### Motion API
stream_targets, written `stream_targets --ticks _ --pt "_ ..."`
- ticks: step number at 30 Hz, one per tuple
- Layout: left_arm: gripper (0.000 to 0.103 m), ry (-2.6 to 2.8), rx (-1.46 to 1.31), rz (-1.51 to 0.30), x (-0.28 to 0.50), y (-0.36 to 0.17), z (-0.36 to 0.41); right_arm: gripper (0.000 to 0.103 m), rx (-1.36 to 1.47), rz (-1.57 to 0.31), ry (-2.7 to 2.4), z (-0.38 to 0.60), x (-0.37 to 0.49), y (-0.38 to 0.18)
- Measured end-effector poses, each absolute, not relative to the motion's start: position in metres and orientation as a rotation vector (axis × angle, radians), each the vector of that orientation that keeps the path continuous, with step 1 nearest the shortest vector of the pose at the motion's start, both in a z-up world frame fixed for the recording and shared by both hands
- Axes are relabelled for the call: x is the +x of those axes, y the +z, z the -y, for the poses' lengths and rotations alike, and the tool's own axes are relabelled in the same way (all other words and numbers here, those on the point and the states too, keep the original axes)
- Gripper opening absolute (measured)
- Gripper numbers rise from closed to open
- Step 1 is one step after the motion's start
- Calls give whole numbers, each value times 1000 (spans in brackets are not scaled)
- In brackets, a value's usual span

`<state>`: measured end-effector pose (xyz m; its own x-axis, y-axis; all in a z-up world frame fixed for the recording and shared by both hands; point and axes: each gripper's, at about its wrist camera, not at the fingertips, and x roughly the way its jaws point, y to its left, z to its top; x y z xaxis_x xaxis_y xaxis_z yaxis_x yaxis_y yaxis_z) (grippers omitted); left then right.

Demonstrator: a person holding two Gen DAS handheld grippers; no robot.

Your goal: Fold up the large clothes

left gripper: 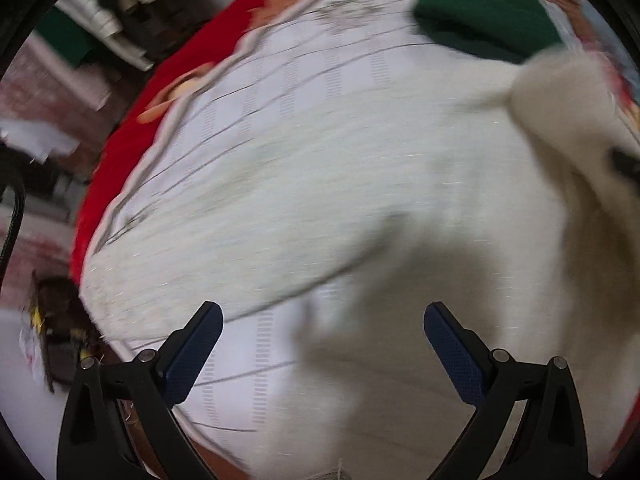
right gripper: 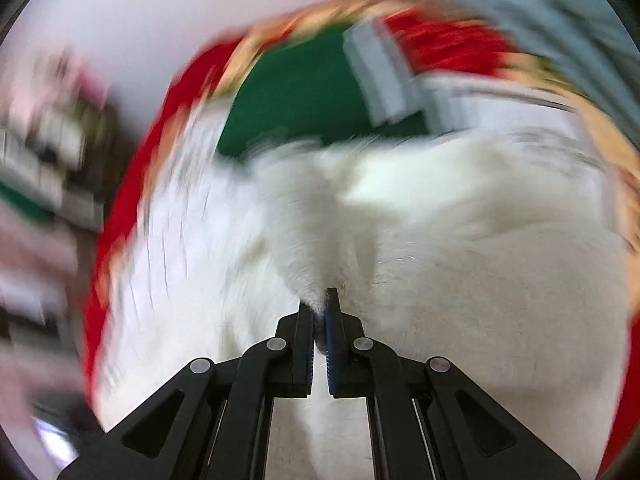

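A large white fuzzy garment [left gripper: 340, 184] lies spread over a bed with a white patterned sheet [left gripper: 304, 64]. My left gripper [left gripper: 322, 316] is open and empty, hovering just above the garment's near edge. My right gripper [right gripper: 320, 304] is shut on a pinched-up fold of the white garment [right gripper: 308, 240] and holds it lifted off the bed. That lifted part shows at the right of the left wrist view [left gripper: 568, 96], with a dark fingertip [left gripper: 624, 162] of the right gripper on it. Both views are motion-blurred.
A folded green garment [left gripper: 480, 12] lies at the far end of the bed, with a grey folded item [right gripper: 384, 76] beside it. A red patterned blanket [left gripper: 120, 136] borders the bed's left edge. Shelves with clutter [left gripper: 116, 12] stand beyond, floor items [left gripper: 60, 340] at left.
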<state>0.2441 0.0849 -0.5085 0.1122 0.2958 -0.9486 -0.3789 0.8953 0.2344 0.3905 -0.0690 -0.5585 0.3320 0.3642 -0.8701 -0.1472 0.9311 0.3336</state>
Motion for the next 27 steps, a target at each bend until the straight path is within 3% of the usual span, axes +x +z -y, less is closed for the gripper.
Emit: stream_targets --ticks 3,5,6,7,9,15,18,21,23,24,25,27 --pt "103 548 -84 -1390 227 -511 -114 10 12 -1340 452 10 385 -608" --pt "103 559 -106 -1398 221 -508 -126 16 31 -1413 499 11 385 -620" --pt "103 559 -116 -1396 219 -506 -127 36 87 -1418 515 23 382 -617" --pt "103 552 -126 -1395 219 -503 -126 65 171 -1425 530 41 379 -609" --pt "103 522 -149 -1384 225 -495 -120 83 304 -1419 518 80 370 -593" --pt "103 365 -141 -1303 275 -483 -69 83 462 -1411 120 235 341 -579" --pt "103 323 -68 -1245 310 -491 -42 83 329 -1492 -97 289 338 -611" --pt "103 296 20 -1221 343 -510 -21 76 218 -1643 -173 316 338 -654" --pt "103 275 35 -1262 358 -527 -12 71 226 -1624 -162 327 341 -668" --pt "103 292 60 -1284 365 -541 -11 66 223 -1597 -175 331 342 -670" --pt "103 308 78 -1314 370 -553 -14 51 218 -1567 -224 339 342 -672" --pt "103 322 49 -1353 370 -562 -25 36 338 -1567 -332 368 337 -688"
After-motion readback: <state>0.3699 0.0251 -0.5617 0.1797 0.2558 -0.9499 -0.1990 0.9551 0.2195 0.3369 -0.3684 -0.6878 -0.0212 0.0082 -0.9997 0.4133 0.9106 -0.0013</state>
